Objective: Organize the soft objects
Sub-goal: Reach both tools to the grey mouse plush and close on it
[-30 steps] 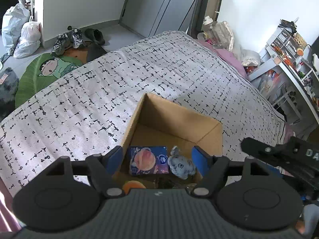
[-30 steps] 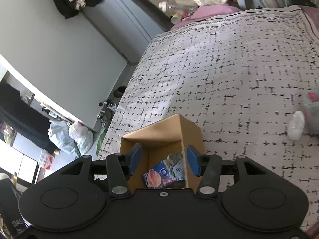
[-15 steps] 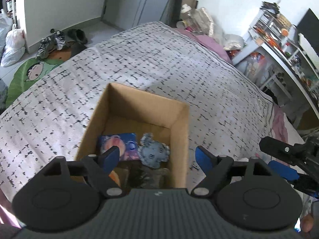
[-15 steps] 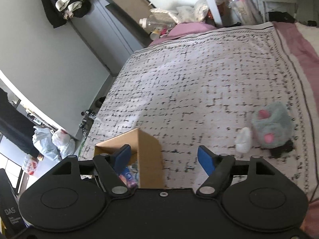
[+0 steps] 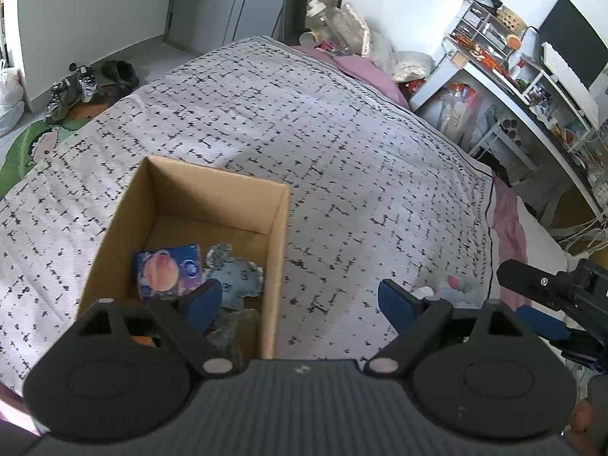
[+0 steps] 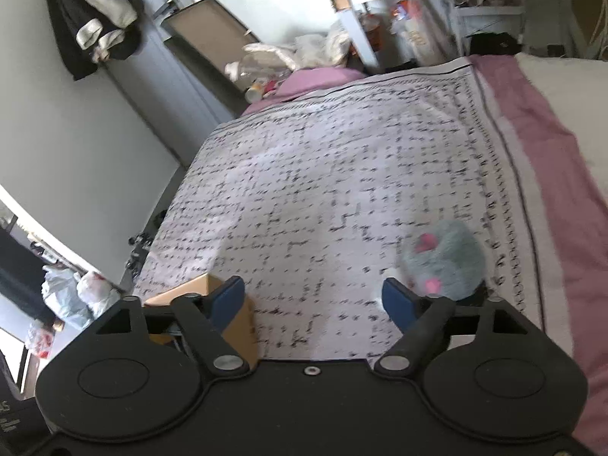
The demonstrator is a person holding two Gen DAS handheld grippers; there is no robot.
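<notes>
An open cardboard box (image 5: 279, 250) stands on the bed. Inside it lie a blue pack with a peach picture (image 5: 165, 271) and a grey-blue soft toy (image 5: 237, 279). A grey plush toy with pink spots (image 6: 444, 260) lies on the patterned bedspread (image 6: 323, 190) to the right, with a small white item (image 6: 391, 275) beside it; the plush also shows in the left wrist view (image 5: 458, 288). My left gripper (image 5: 300, 302) is open and empty over the box's right wall. My right gripper (image 6: 313, 300) is open and empty, between the box corner (image 6: 212, 288) and the plush.
The bed's pink sheet (image 6: 539, 152) runs along the right edge. A cluttered white desk with shelves (image 5: 505, 72) stands beyond the bed. Shoes (image 5: 76, 83) and a green mat (image 5: 26, 148) lie on the floor to the left. Clothes (image 6: 98, 19) hang on the wall.
Both grippers have swung right, away from above the box toward the grey plush. The right gripper's jaws have opened wider. The plush has come into both views.
</notes>
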